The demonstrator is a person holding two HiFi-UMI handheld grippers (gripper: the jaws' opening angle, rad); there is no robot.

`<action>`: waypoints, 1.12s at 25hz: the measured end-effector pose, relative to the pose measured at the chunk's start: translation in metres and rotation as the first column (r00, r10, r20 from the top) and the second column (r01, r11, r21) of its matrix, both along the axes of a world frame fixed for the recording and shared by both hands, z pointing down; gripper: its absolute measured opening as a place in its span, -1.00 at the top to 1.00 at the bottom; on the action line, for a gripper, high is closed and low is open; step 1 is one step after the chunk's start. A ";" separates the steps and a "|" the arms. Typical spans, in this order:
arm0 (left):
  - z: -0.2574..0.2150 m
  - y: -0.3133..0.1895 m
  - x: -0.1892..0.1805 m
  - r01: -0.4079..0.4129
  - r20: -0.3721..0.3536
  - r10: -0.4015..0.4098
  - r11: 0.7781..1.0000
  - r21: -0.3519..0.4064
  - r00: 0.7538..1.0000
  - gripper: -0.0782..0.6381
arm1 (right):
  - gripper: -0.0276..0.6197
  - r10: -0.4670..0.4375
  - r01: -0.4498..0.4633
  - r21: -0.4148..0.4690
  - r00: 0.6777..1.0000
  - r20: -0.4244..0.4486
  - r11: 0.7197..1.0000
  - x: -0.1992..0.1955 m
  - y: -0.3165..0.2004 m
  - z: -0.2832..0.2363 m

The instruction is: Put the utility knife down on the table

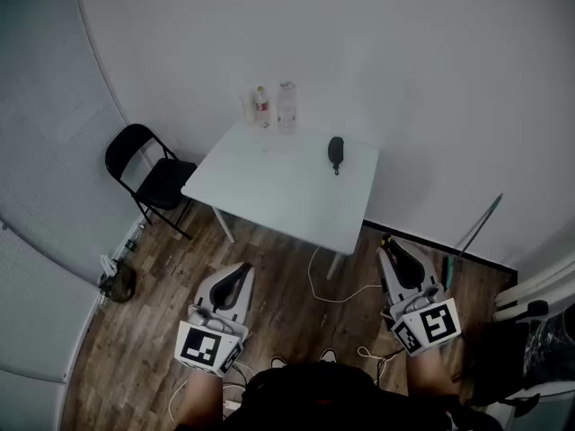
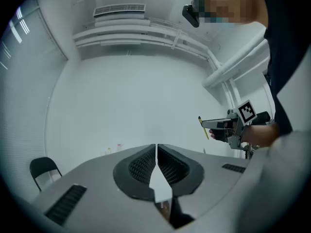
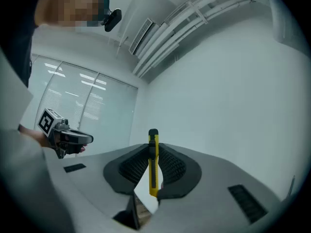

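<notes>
The right hand-held gripper [image 1: 386, 245] is clenched on the utility knife [image 3: 153, 171]. In the right gripper view the yellow knife stands upright between the two ribbed black pads [image 3: 132, 168], its dark end poking up past the jaw tips and its lower end reaching below them. In the head view this hand-held gripper hangs over the wooden floor [image 1: 278, 308], near the right near corner of the table [image 1: 278, 187] but not over it, so the knife is in the air and clear of the tabletop.

The left hand-held gripper [image 1: 241, 271] is closed with nothing in it. Its own view shows the two pads pressed edge to edge along a thin line. It is held over the floor on the near left, well apart from the other one.

The white table stands against the far wall. Two bottles [image 1: 274, 106] stand close together at its far edge, one with a red label and one clear. A small dark object [image 1: 336, 152] lies on the right part of the top, and I cannot tell what it is. A black folding chair [image 1: 148, 169] stands to the left of the table, just beside its left corner. A white cable [image 1: 334, 287] trails across the floor below the table's near edge.
</notes>
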State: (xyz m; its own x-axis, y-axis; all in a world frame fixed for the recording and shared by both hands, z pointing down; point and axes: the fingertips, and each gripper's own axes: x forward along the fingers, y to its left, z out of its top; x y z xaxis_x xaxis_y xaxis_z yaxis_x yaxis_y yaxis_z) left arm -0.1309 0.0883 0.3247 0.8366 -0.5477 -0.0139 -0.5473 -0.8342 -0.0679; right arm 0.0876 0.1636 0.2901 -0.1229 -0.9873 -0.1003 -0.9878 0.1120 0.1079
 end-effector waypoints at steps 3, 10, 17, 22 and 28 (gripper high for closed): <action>0.002 -0.004 0.002 -0.001 -0.001 0.001 1.000 0.001 1.000 0.70 | 0.69 0.000 0.000 0.006 1.000 0.000 1.000 0.001 -0.004 0.000; 0.005 -0.001 0.017 -0.017 0.001 0.017 1.000 -0.005 1.000 0.70 | 0.69 0.005 -0.005 0.003 1.000 0.014 1.000 0.011 -0.004 0.003; 0.008 0.005 0.019 -0.009 0.010 0.009 1.000 -0.015 1.000 0.70 | 0.69 -0.033 0.034 -0.004 0.998 0.061 0.999 0.008 -0.003 0.008; 0.012 0.013 0.027 -0.011 0.015 0.012 1.000 -0.029 1.000 0.70 | 0.69 -0.051 0.052 -0.015 0.996 0.067 0.999 0.012 0.001 0.015; 0.017 0.024 0.051 0.002 0.009 -0.002 0.999 -0.049 1.000 0.70 | 0.69 -0.079 0.081 -0.020 0.994 0.074 0.996 0.031 0.009 0.024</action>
